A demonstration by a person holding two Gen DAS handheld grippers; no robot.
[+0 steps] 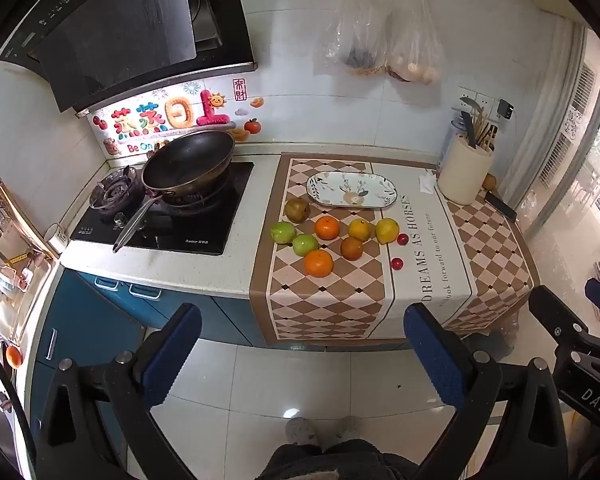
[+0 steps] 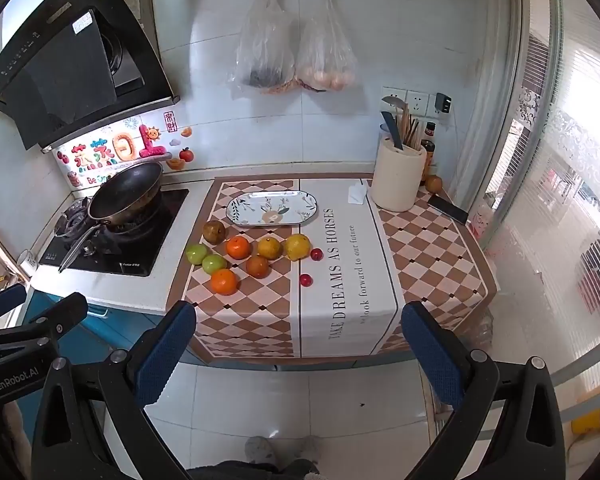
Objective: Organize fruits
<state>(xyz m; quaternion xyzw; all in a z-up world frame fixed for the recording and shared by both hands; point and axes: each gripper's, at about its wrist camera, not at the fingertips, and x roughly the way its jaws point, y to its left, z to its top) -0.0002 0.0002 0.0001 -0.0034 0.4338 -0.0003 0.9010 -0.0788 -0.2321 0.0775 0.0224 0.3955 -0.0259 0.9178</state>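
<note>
My left tongs (image 1: 302, 354) and right tongs (image 2: 298, 346) both spread wide, grasping nothing, above floor in front of table (image 2: 432, 252). Fruits (image 2: 256, 256) lie scattered on checkered cloth (image 1: 320, 300), just before empty oval plate (image 2: 271, 209).

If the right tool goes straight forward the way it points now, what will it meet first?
Probably the checked cloth on the counter, near the small red fruit. The right tool is open and empty, back from the counter edge. Nothing else appears in between, though depth is unclear.
</note>
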